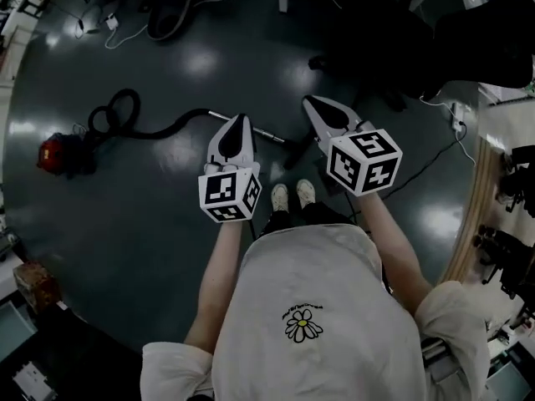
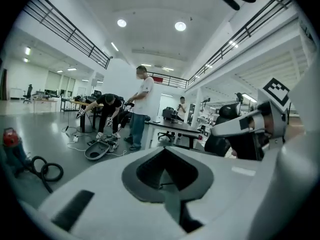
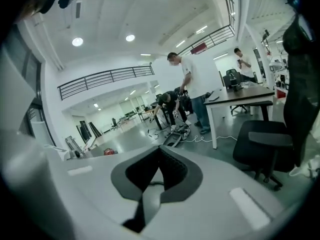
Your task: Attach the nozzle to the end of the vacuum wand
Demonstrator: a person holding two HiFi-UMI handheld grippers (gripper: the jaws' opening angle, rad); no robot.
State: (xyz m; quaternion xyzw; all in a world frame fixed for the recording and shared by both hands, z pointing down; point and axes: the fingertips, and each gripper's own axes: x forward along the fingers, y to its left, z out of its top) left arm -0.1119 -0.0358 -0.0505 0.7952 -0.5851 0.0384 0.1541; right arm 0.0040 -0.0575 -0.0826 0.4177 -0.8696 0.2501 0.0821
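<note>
A red vacuum canister (image 1: 57,154) sits on the dark floor at the left. Its black hose (image 1: 142,125) curls toward a metal wand (image 1: 264,133) lying flat beyond my feet. A dark piece (image 1: 294,151) lies at the wand's right end; it is too dim to make out what it is. My left gripper (image 1: 237,124) and right gripper (image 1: 312,102) are held high above the floor, side by side, both shut and holding nothing. In the left gripper view the jaws (image 2: 169,159) meet, with the canister (image 2: 11,138) low at the left. The right gripper's jaws (image 3: 156,176) meet too.
A black office chair (image 3: 265,148) and a white desk (image 3: 241,99) stand to the right. Several people (image 2: 142,109) work round a table far off. Cables (image 1: 125,32) and another dark vacuum part (image 1: 170,13) lie on the floor at the back.
</note>
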